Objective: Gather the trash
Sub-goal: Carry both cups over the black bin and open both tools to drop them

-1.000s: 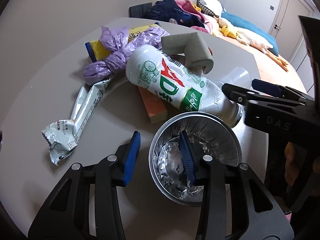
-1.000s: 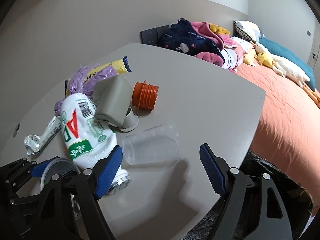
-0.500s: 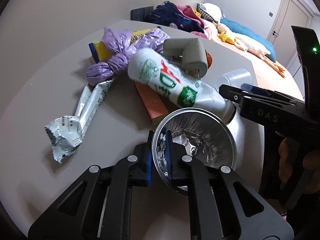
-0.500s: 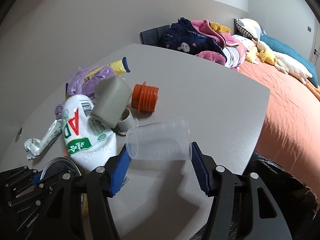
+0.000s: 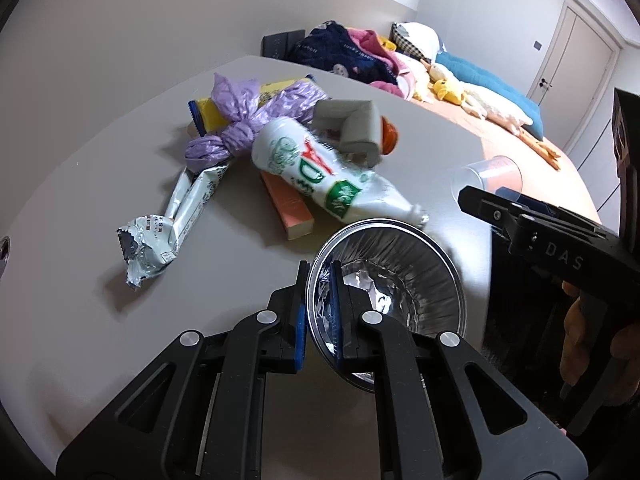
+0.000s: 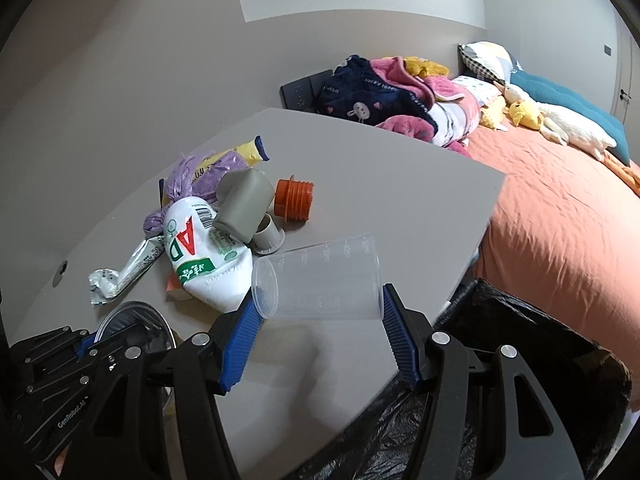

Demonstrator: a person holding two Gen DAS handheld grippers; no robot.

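Note:
My left gripper (image 5: 318, 312) is shut on the rim of a round foil bowl (image 5: 396, 288) and holds it tilted above the grey table (image 5: 100, 184). My right gripper (image 6: 320, 334) is shut on a clear plastic measuring cup (image 6: 320, 280) lying on its side, lifted over the table's near edge; the cup also shows in the left wrist view (image 5: 486, 178). On the table lie a white AD drink bottle (image 5: 320, 172), a purple knotted bag (image 5: 248, 124), a silver wrapper (image 5: 168, 224), an orange box (image 5: 286, 208), a grey elbow piece (image 5: 352, 124) and an orange cap (image 6: 294, 200).
A black trash bag (image 6: 500, 400) opens below the table's right edge. A bed with an orange sheet (image 6: 560, 220), piled clothes (image 6: 392, 100) and plush toys lies beyond the table. A yellow packet (image 5: 208, 112) sits under the purple bag.
My left gripper closed on the foil bowl's rim and lifted it. My right gripper closed on the clear cup and raised it off the table toward the near edge.

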